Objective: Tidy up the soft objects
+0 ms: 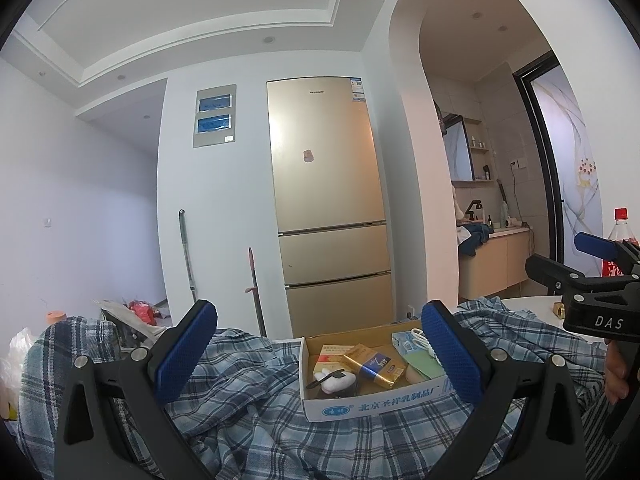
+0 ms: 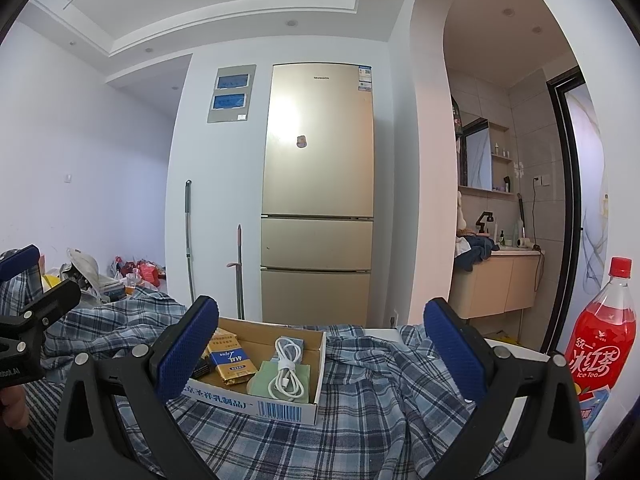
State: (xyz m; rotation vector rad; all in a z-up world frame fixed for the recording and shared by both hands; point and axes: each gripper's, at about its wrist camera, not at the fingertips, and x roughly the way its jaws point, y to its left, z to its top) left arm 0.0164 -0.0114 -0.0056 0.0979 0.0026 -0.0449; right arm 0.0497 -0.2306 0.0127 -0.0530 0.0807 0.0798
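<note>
A blue plaid shirt [image 1: 256, 408] [image 2: 380, 412] lies crumpled over the table, under and around a shallow cardboard box [image 1: 372, 404] [image 2: 288, 406]. The box holds a gold packet [image 1: 374, 364] [image 2: 231, 358], a white cable [image 2: 286, 368], a green pad [image 2: 280, 378] and a white fluffy item [image 1: 334, 380]. My left gripper [image 1: 320, 350] hovers open just above the shirt, its blue pads [image 1: 186, 350] either side of the box. My right gripper [image 2: 322, 354] is open too, low over the shirt, with the box between its fingers. Each gripper shows at the other view's edge.
A red iced-tea bottle [image 2: 604, 332] [image 1: 620, 236] stands at the table's right end. A gold fridge [image 1: 328, 200] and two long-handled tools [image 1: 188, 256] lean against the far wall. Bags and clutter [image 1: 136, 312] lie on the floor at left. A bathroom vanity [image 2: 496, 280] is at right.
</note>
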